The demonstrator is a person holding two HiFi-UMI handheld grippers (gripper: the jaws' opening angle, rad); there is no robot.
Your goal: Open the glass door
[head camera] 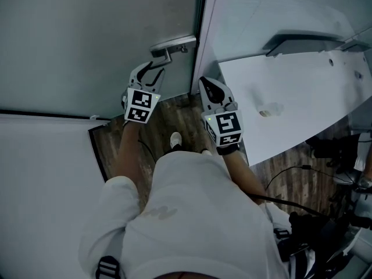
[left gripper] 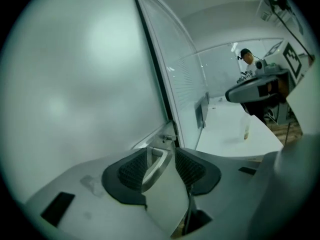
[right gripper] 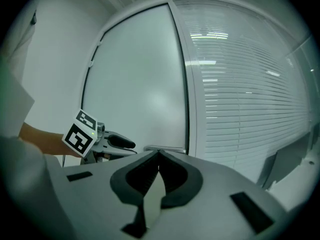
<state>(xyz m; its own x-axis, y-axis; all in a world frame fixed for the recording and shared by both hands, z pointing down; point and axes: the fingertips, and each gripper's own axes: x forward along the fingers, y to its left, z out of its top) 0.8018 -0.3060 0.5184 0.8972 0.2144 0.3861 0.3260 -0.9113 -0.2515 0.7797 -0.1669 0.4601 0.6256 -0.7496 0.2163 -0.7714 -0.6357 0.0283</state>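
The frosted glass door (head camera: 87, 39) fills the upper left of the head view, its metal lever handle (head camera: 172, 44) close to the dark door frame (head camera: 200, 34). My left gripper (head camera: 154, 65) reaches up to that handle. In the left gripper view, the left gripper (left gripper: 161, 151) is open and the handle (left gripper: 155, 165) lies between the pads, with a gap on the right side. My right gripper (head camera: 204, 83) hovers just right of the frame, shut and empty. The right gripper view shows the shut right gripper (right gripper: 158, 151) pointing at the door (right gripper: 140, 84), with the left gripper (right gripper: 120, 143) at the handle (right gripper: 165, 148).
A glass partition with horizontal blinds (right gripper: 245, 94) stands right of the door. A white table (head camera: 290, 97) juts in behind it at the right. Cables and dark equipment (head camera: 325, 214) lie on the wood floor (head camera: 174, 118) at lower right. A person (left gripper: 245, 54) stands far off.
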